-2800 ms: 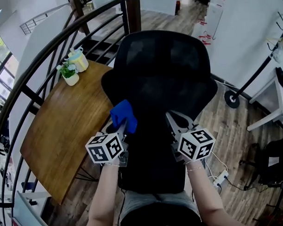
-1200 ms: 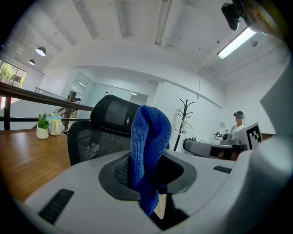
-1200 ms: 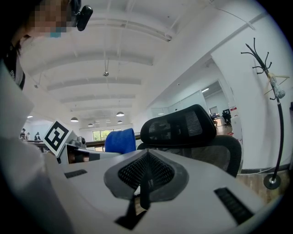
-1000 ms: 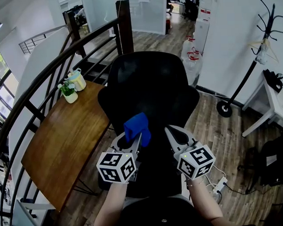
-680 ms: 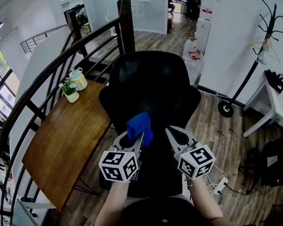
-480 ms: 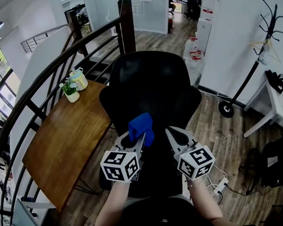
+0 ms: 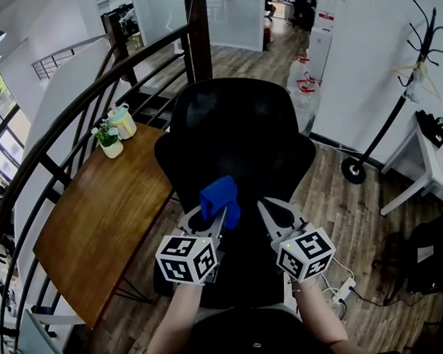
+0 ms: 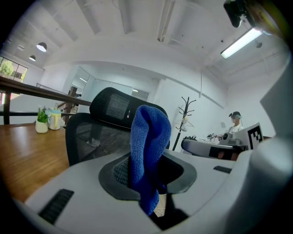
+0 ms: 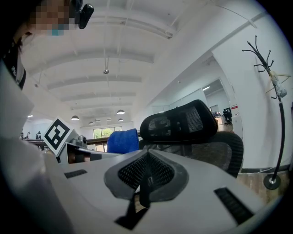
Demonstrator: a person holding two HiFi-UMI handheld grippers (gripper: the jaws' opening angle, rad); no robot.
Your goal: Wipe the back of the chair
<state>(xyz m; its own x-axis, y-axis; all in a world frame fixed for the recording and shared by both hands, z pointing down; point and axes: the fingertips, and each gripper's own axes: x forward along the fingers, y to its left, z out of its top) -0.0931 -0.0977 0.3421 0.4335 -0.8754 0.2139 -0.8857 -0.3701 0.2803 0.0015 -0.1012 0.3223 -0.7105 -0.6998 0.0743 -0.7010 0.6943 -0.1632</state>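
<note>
Blue cloth (image 7: 220, 200) now nearer chair back (image 7: 242, 135) middle, tight in left claw (image 7: 218, 218)

Left tongs (image 7: 216, 220) clamp cloth (image 7: 219, 197); right tongs (image 7: 264, 206) closed, empty.

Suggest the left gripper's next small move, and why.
Probably push the left gripper forward until its blue microfibre cloth presses the black mesh chair back: the jaws are shut on the cloth, which faces the mesh, contact not clear. The right gripper is shut, empty.
</note>
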